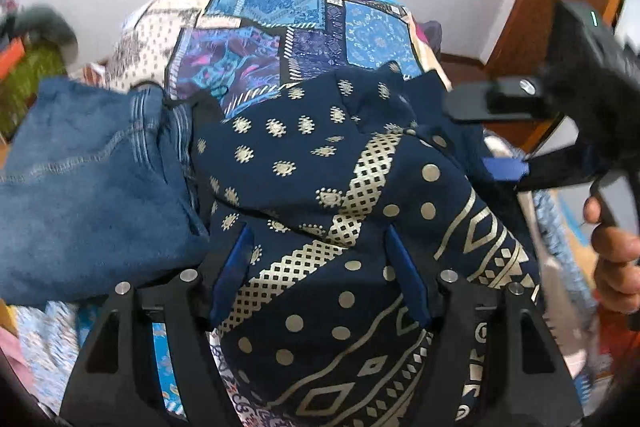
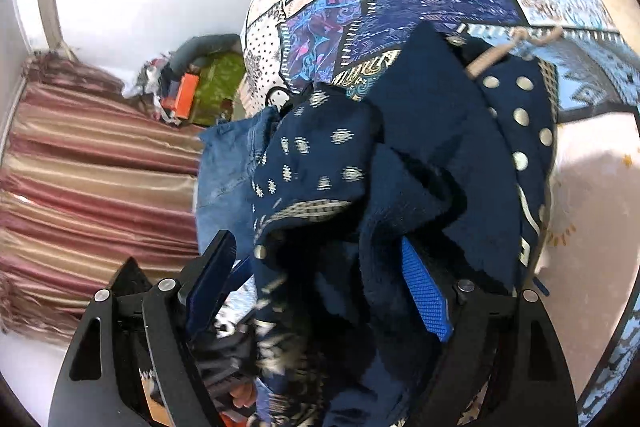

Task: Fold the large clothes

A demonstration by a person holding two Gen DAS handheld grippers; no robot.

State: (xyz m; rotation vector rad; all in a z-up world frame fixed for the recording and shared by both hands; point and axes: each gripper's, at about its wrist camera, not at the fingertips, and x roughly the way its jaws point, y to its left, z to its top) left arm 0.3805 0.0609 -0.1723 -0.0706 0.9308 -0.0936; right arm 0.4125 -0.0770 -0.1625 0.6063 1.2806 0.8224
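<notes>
Centrally, a navy blue garment printed with gold dots, diamonds and checkered bands (image 1: pixel 344 211) lies heaped on a bed covered by a blue and purple patchwork bedspread (image 1: pixel 296 39). That garment serves as the landmark for everything else.

Over its near end the left gripper (image 1: pixel 320 267) sits with its two blue-padded fingers (image 1: pixel 234 267) spread wide, one on each side of a gold checkered band; the cloth bulges up between them, but whether the pads press it cannot be told. Beside the garment, on the side of the left finger, a folded piece of blue denim (image 1: pixel 88 179) lies touching its edge.

At the garment's other side the right gripper (image 1: pixel 480 135) reaches in, as the left wrist view shows, its black fingers held apart, one above the other, the lower one tipped with a blue pad against the cloth. The person's right hand (image 1: pixel 616 251) grips its handle.

From the right wrist view, the right gripper (image 2: pixel 328 271) has its jaws standing wide, with a dark bunched fold of the navy garment (image 2: pixel 360 179) filling the gap between them (contact is unclear). A beige drawstring (image 2: pixel 516 47) rests at the garment's far edge, and beyond the denim (image 2: pixel 224 183) hangs a striped pink and beige curtain (image 2: pixel 92 179).
</notes>
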